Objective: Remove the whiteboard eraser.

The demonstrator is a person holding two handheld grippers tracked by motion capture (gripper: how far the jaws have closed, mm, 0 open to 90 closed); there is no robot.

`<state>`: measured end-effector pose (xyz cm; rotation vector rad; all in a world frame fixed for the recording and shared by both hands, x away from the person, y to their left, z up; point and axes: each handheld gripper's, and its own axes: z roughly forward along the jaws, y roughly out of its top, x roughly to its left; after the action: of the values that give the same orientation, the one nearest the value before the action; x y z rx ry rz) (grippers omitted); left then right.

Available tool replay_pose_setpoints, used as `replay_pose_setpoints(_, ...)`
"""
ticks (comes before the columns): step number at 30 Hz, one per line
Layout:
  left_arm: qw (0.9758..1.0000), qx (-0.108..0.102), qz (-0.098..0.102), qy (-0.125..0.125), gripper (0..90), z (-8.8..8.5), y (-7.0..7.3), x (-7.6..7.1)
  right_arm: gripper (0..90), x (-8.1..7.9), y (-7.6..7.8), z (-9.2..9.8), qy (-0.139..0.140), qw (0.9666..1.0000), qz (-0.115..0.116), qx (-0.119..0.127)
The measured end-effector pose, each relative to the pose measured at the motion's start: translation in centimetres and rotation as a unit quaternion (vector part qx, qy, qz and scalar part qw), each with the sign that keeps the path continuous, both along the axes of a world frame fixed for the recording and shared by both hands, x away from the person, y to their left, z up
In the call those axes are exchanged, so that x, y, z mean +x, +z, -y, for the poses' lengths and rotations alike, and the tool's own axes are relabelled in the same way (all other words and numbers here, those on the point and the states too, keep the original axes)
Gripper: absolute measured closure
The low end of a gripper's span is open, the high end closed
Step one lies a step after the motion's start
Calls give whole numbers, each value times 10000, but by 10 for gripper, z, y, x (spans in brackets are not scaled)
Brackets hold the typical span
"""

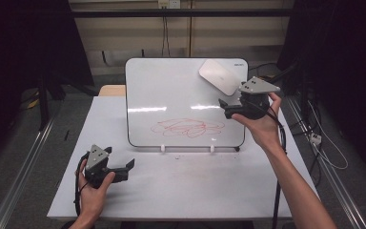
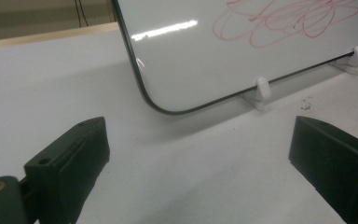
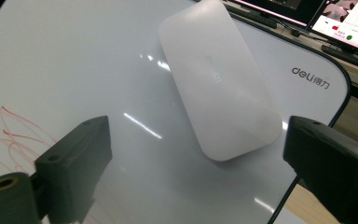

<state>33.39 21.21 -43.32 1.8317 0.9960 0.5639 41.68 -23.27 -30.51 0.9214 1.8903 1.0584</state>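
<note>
Eraser [image 1: 220, 76] sits on the board [image 1: 171, 95], upper right corner; red scribble [image 1: 188, 127] unwiped. Right gripper [image 1: 225, 106] hovers near it, left gripper [image 1: 129, 168] idle on table [image 1: 181, 186]. Left gripper view: jaws spread, empty. Right gripper view: jaws spread, eraser [image 3: 219, 79] ahead, ungrasped. Pickup and wiping remain.

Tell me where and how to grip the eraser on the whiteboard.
Grip the eraser across its two long sides near the middle, probably with the right gripper coming straight at its face. It lies flat against the tilted whiteboard at the upper right corner, long, narrow and rounded, so its short width suits the open jaws best.
</note>
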Motion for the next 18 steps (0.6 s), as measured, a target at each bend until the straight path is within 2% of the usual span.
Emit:
replay_pose_setpoints(4,10000,31,-72,-21,48,1,-2,1,88,7,3,-1,-52,9998,82,-186)
replay_pose_setpoints(13,10000,71,2,-13,48,-1,0,-4,123,23,11,-9,-73,9977,179,-645)
replay_pose_setpoints(15,9998,194,95,12,48,-1,2,-6,131,27,13,-13,-71,9974,212,-685)
replay_pose_setpoints(18,9999,132,79,4,48,-1,2,-6,160,33,15,-20,-50,9963,180,-835)
